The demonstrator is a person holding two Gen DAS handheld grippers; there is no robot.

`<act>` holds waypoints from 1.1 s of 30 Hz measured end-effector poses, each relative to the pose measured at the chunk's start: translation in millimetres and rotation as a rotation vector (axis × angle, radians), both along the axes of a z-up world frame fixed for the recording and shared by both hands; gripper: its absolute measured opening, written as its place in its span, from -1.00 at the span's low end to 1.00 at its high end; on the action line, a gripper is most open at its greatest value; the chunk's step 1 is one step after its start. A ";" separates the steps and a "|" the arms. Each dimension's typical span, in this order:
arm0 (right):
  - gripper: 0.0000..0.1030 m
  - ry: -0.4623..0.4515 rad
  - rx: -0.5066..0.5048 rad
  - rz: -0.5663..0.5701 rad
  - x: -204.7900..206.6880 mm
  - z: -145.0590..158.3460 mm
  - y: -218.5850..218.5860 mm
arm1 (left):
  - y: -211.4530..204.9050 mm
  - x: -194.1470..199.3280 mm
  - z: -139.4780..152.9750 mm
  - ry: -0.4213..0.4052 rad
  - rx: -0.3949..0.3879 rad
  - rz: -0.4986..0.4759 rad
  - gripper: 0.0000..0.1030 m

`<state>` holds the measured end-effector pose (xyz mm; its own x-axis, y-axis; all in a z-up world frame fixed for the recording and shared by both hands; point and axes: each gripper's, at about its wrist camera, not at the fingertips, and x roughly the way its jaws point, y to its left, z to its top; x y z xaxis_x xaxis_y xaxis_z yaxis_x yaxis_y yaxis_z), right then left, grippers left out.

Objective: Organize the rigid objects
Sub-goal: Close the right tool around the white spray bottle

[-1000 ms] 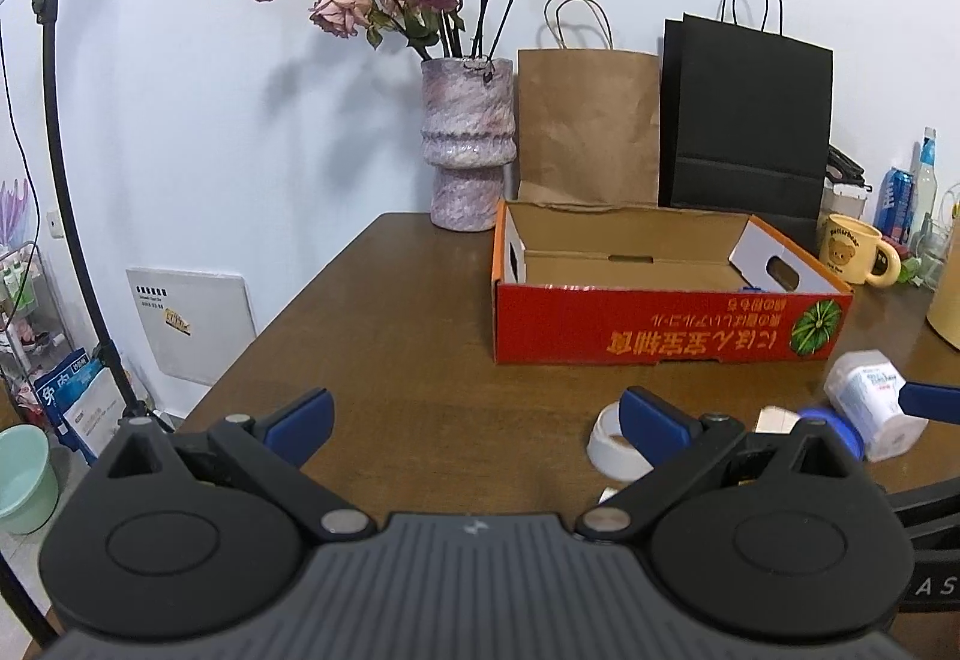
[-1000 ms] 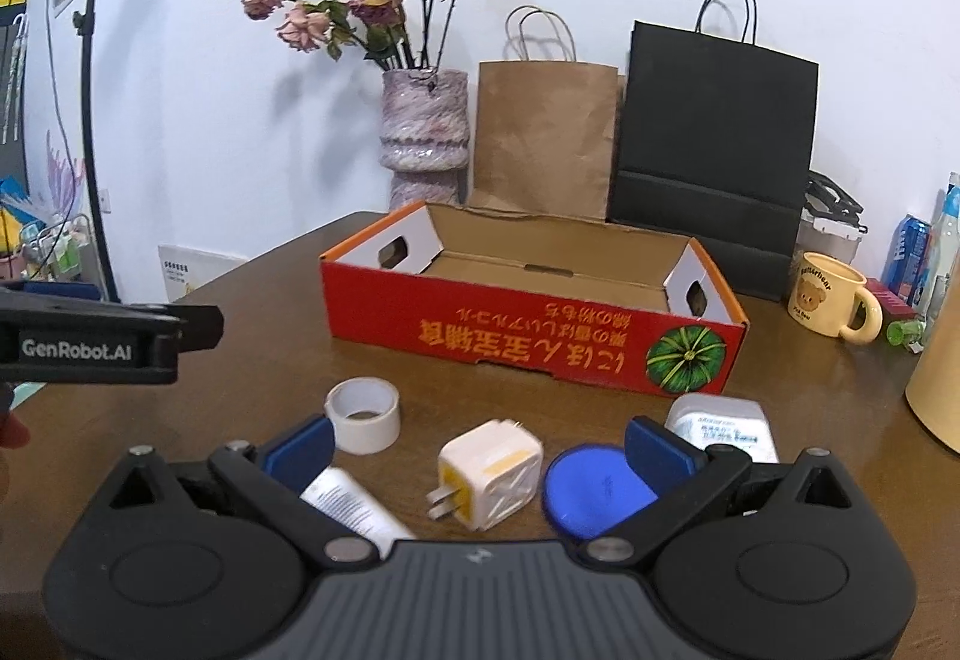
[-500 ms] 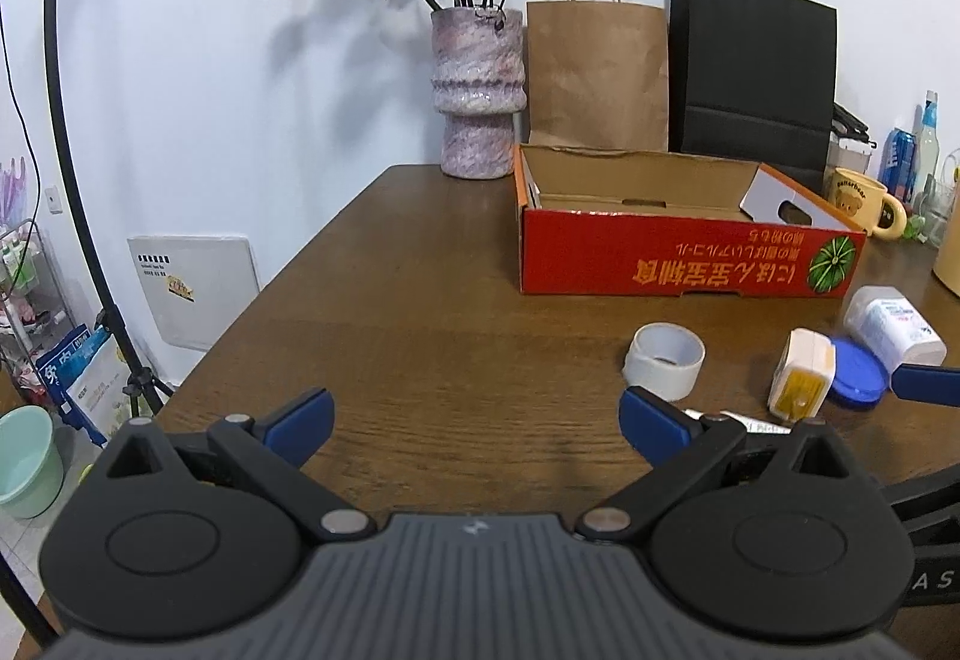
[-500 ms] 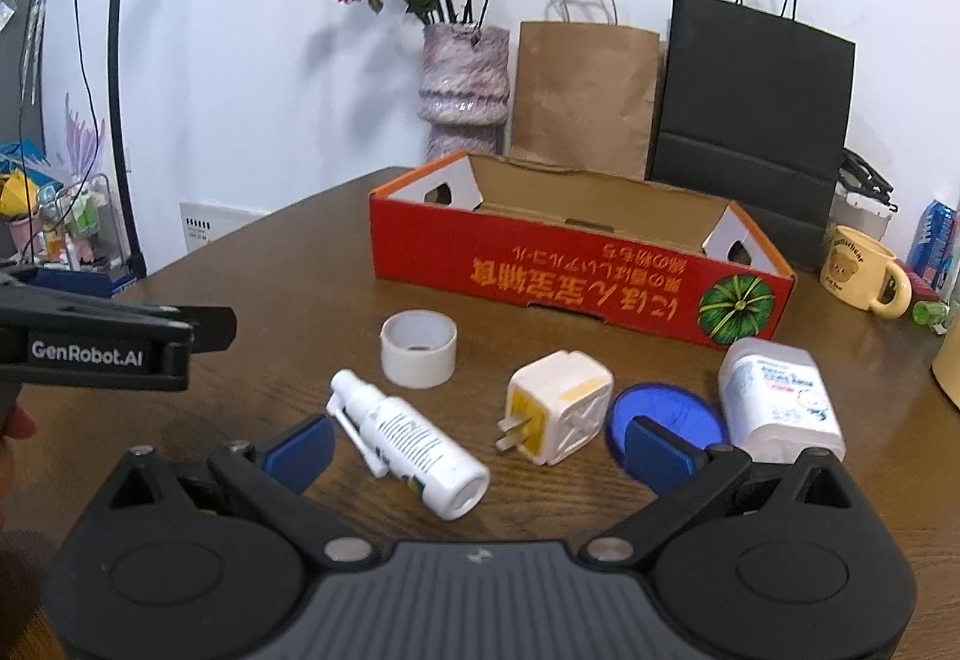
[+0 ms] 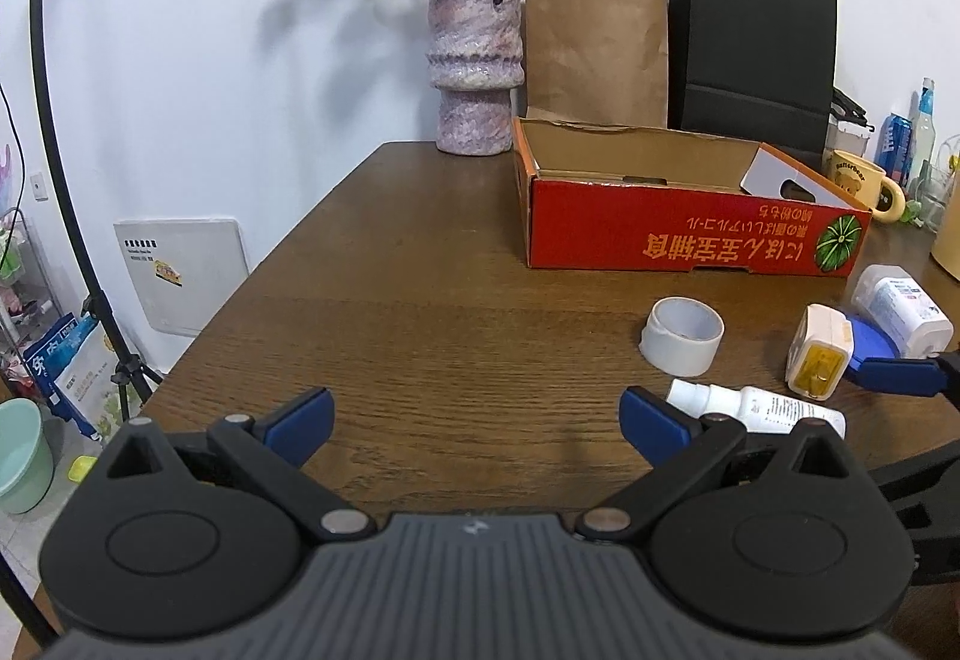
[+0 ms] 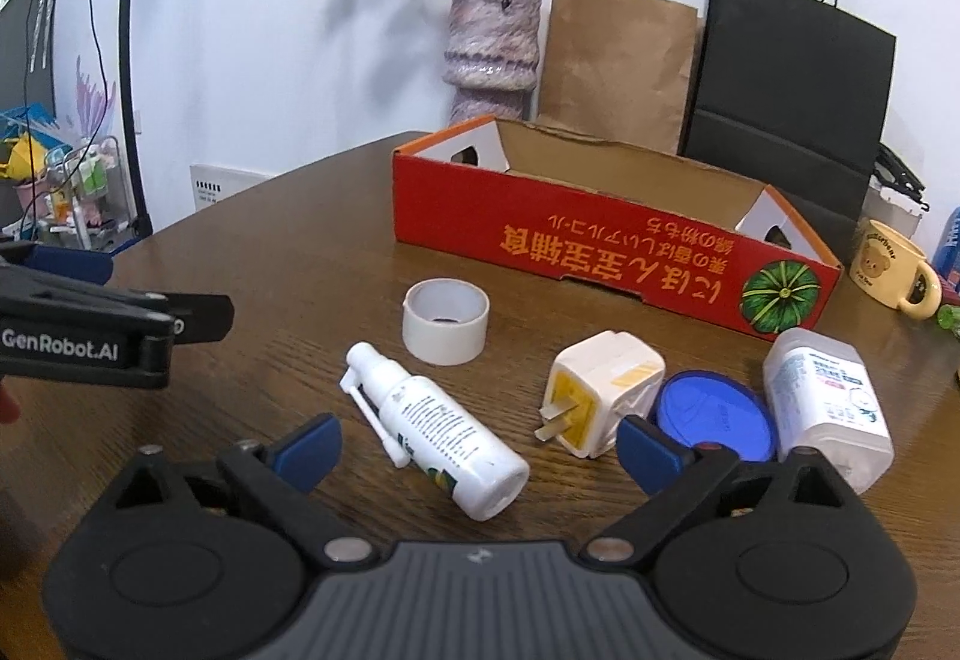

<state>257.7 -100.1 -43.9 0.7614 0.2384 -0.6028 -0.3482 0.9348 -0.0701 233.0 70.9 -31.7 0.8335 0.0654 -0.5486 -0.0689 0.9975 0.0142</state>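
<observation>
The right hand-held gripper (image 6: pixel 477 441) is closing, still wide, around the white plastic spray bottle (image 6: pixel 441 435) lying near the desk (image 6: pixel 288 240)'s front edge — probably best centred on the barrel; the left hand-held gripper (image 5: pixel 477 417) is wide open, holding nothing.

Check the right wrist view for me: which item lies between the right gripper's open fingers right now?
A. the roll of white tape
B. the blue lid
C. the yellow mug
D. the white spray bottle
D: the white spray bottle lies on its side between the closing fingers of the right gripper, untouched.
</observation>
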 end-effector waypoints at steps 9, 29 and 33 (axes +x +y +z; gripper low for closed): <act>0.50 0.037 -0.007 0.055 12.1 -5.6 8.8 | 1.9 0.8 -0.7 0.000 -0.004 -0.004 1.00; -0.48 0.049 0.035 0.112 11.3 -4.6 10.3 | 3.2 1.5 0.0 0.000 -0.008 0.007 1.00; -0.48 0.038 0.044 0.117 8.3 -1.7 9.1 | 3.3 1.6 1.2 -0.001 -0.011 0.013 1.00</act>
